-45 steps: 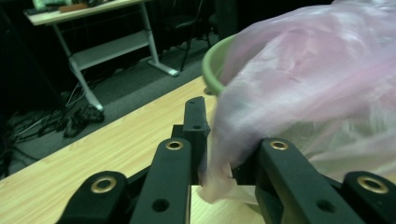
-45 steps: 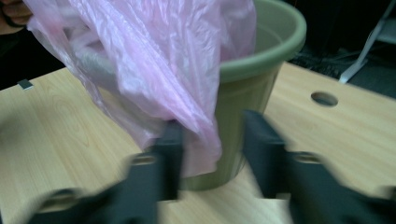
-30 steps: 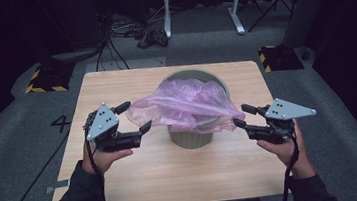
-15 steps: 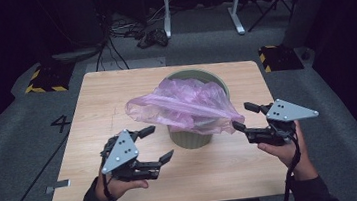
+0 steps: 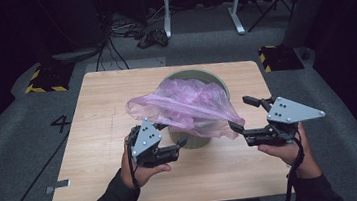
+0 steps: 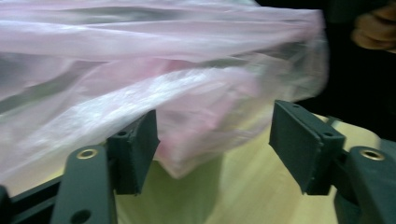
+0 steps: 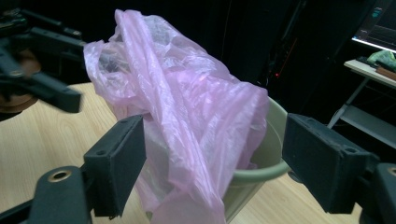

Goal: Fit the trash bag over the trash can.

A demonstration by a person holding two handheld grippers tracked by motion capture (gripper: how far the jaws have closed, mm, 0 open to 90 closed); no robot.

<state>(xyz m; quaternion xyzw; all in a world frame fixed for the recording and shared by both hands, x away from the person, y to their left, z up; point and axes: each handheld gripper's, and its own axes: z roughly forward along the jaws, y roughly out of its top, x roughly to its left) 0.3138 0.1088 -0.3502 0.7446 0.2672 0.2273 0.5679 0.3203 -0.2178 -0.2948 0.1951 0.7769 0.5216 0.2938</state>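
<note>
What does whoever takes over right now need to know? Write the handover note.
Left hand-held gripper: open, jaws just closing, at the near edge of the pink bag, not gripping.
Right hand-held gripper: open, jaws just opened, the bag's right corner beside its lower jaw, not held.
Bag lies crumpled over the green bin on the table, part of it inside, bunched toward the near side.
Done: bag placed on the bin.
Left: probably spread it and fit the edge around the rim.

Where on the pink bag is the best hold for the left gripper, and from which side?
Pinch the pink bag at its loose edge overhanging the green bin's near-left rim, coming in level from the left gripper side; there the film hangs free.
</note>
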